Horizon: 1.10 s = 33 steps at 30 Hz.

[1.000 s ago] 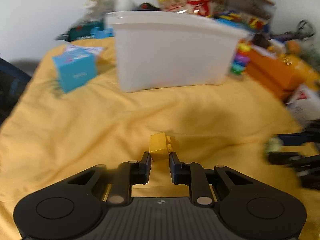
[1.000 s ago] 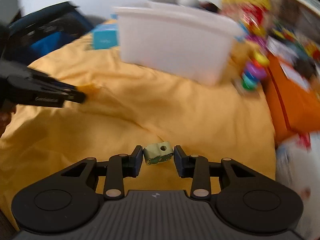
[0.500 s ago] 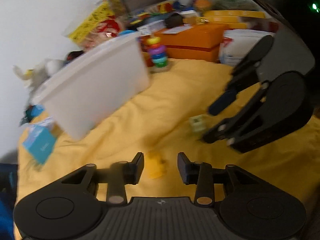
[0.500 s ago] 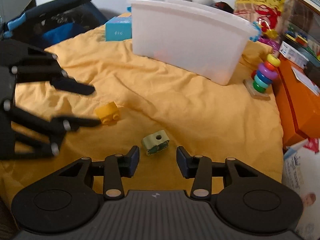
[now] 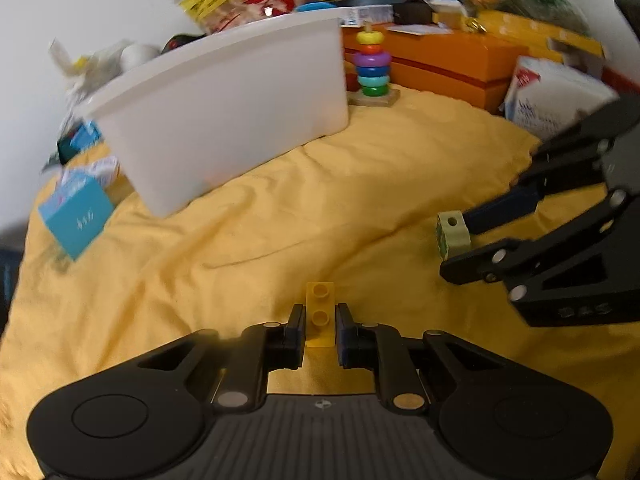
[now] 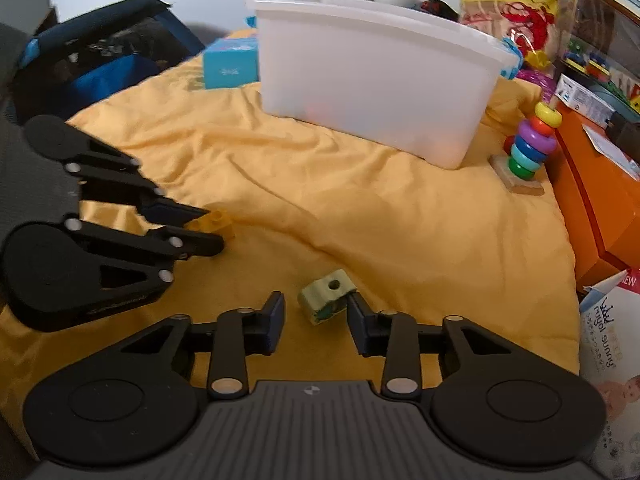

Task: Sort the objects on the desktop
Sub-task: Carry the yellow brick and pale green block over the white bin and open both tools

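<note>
My left gripper is shut on a yellow two-stud brick, just above the yellow cloth; the brick also shows in the right wrist view. My right gripper is open around a pale green block with a hole, which lies on the cloth and touches the right finger. The green block also shows in the left wrist view, between the right gripper's fingers. A white plastic bin stands at the back.
A ring-stacking toy stands right of the bin. Orange boxes and a white carton line the right side. A blue box and a dark bag are at the left.
My left gripper has closed on the yellow brick, which lay loose between open fingers half a second ago. My right gripper has moved forward around the green block.
</note>
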Motion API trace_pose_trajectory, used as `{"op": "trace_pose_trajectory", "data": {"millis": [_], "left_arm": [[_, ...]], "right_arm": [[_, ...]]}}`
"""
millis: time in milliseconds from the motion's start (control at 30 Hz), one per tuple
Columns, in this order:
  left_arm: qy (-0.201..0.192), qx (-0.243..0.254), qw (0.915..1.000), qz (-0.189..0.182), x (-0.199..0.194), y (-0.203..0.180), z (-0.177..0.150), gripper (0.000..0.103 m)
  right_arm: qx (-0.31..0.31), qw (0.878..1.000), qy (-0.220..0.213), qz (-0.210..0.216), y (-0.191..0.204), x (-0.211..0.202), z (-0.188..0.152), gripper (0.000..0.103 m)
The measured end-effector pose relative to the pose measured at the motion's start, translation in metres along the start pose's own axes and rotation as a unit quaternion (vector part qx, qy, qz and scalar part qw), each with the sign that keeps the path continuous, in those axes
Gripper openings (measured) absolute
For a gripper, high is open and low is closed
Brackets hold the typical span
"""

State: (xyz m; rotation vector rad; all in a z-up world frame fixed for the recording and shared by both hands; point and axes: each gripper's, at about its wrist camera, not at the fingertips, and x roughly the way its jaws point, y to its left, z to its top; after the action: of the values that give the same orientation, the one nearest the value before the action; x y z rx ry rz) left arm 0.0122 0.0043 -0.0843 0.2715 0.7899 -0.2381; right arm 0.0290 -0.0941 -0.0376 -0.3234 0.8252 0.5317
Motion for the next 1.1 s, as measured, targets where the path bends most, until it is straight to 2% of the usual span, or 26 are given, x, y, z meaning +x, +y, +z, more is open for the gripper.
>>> {"op": "trace_pose_trajectory", "data": {"millis": [167,233,433,533,700,800,933,1000,1100], "left_arm": [[-0.003,-0.054,0.9984,-0.017,-0.003,0.016,0.007,0.017],[-0.020,-0.074,0.9969,-0.014,-0.013,0.025,0.018,0.017],[-0.106,-0.084,0.9906,0.015,-0.051,0.051,0.068,0.017],[-0.153,-0.068,0.9851,0.038,-0.068,0.064,0.104,0.017],[-0.197,-0.052,0.9762,0.074,-0.065,0.085,0.160,0.017],[-0.192,-0.044,0.9764,0.089,-0.042,0.096,0.182,0.017],[-0.151,-0.058,0.9819,0.097,0.002,0.111,0.198,0.019],[-0.124,-0.059,0.9855,0.099,0.025,0.116,0.197,0.022],[-0.095,-0.053,0.9880,0.110,0.039,0.120,0.191,0.041]], "right_arm": [[0.035,0.999,0.006,0.012,-0.013,0.011,0.002,0.027],[0.034,0.999,0.001,0.013,-0.016,0.006,0.006,0.022],[0.025,0.997,-0.069,-0.005,-0.029,-0.028,0.039,0.020],[0.026,0.993,-0.118,-0.011,-0.041,-0.046,0.067,0.020],[0.034,0.983,-0.180,-0.032,-0.064,-0.051,0.125,0.021],[0.036,0.979,-0.196,-0.041,-0.077,-0.043,0.155,0.021],[0.038,0.981,-0.187,-0.044,-0.092,-0.019,0.190,0.021],[0.044,0.987,-0.149,-0.040,-0.097,0.003,0.199,0.022],[0.056,0.994,-0.086,-0.047,-0.101,0.031,0.200,0.027]]}}
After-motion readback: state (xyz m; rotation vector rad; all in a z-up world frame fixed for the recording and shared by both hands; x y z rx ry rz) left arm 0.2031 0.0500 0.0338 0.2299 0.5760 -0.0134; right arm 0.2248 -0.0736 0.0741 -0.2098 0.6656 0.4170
